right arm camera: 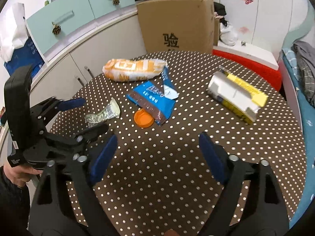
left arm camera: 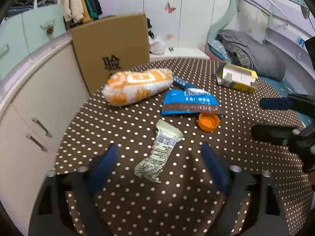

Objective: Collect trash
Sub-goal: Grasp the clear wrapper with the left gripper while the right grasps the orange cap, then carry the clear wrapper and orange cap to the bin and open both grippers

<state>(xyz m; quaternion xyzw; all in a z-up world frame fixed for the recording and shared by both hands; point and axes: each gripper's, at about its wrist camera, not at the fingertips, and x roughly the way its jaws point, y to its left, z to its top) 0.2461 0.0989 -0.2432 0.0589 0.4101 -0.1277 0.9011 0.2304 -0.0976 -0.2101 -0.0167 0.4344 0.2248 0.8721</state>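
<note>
Trash lies on a brown polka-dot table (left arm camera: 137, 206): a crumpled white wrapper (left arm camera: 159, 151), an orange cap (left arm camera: 208, 122), a blue wrapper (left arm camera: 189, 102), an orange-and-white bag (left arm camera: 137, 86) and a torn yellow-and-white carton (left arm camera: 236, 77). My left gripper (left arm camera: 159, 146) is open just above the table, its blue pads on either side of the white wrapper and not touching it. My right gripper (right arm camera: 158, 136) is open over bare cloth, nearer than the orange cap (right arm camera: 143, 119) and the blue wrapper (right arm camera: 151, 100). The right wrist view shows the left gripper (right arm camera: 95, 114) straddling the white wrapper (right arm camera: 102, 114).
A cardboard box (left arm camera: 110, 47) stands behind the table. White cabinets with handles (left arm camera: 29, 108) run along the left. A bed with a grey blanket (left arm camera: 256, 53) lies at the right. A hand (right arm camera: 17, 173) holds the left gripper's handle.
</note>
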